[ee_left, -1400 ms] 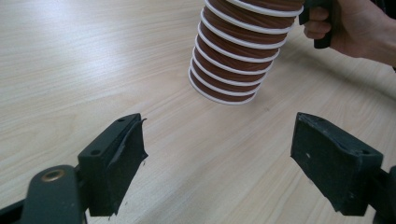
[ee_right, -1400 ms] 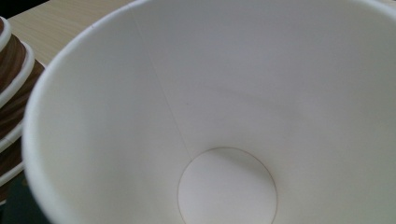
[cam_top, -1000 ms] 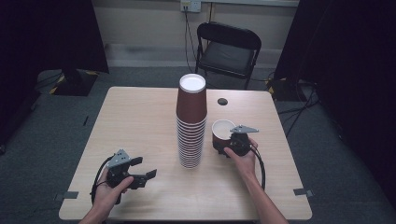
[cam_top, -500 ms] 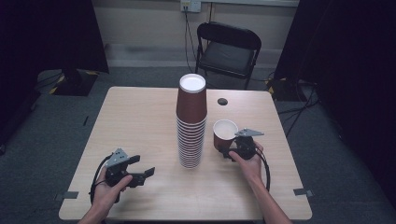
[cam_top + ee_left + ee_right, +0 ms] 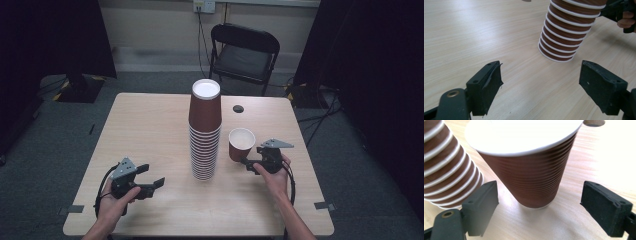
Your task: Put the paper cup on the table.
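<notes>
cup (image 5: pixel 241 143) stands upright toward the table's (image 5: pixel 150 125) right edge, beside the stack (image 5: pixel 205 131); right gripper (image 5: pixel 250 162) gapes wide around it, left gripper (image 5: pixel 155 182) wide, empty.

high view looks forward and down from above the person's side, taking in the whole table (image 5: pixel 150 120) from some way off. left gripper view sits low over the tabletop, facing the foot of the stack (image 5: pixel 566 32). right gripper view is close on the cup (image 5: pixel 529 165); the stack (image 5: pixel 446 165) at its left edge is shared by all three.
</notes>
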`<state>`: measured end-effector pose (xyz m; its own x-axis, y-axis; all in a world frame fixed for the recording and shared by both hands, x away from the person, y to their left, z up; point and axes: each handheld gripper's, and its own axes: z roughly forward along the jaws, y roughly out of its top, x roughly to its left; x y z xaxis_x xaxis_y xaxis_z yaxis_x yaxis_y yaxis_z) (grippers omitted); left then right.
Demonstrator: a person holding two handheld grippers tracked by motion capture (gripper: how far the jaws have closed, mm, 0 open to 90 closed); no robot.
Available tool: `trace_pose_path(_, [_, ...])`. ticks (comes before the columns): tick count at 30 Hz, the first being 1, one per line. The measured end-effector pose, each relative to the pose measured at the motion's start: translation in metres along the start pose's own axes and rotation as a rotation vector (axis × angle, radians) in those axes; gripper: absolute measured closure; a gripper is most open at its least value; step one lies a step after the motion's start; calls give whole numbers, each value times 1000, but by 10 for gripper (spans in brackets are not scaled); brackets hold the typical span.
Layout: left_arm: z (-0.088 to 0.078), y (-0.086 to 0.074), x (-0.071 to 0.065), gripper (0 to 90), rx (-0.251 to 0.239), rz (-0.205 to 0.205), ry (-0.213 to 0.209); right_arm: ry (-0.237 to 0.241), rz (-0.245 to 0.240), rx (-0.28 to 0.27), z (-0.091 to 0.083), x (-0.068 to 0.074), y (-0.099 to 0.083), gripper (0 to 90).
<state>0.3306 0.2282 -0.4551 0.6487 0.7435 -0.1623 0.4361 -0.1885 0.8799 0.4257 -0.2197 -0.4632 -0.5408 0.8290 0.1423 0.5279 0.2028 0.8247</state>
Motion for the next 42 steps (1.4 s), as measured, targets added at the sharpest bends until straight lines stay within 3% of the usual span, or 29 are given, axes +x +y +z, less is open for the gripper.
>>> trace_pose_path(9, [0,0,2,181,4,-17,6,1,21,-2,-17,4,-1,150])
trace_pose_path(11, [0,0,2,186,11,-20,1,16,56,-17,-23,3,-4,166])
trace_pose_path(21, [-1,1,-2,198,20,-5,5,-4,35,-17,-56,10,-6,168])
trace_pose_path(25, [-1,1,-2,198,25,-5,13,24,22,-18,-69,13,-10,169])
trace_pose_path(42, [-2,0,-2,200,30,-6,21,25,23,-3,-100,31,-37,169])
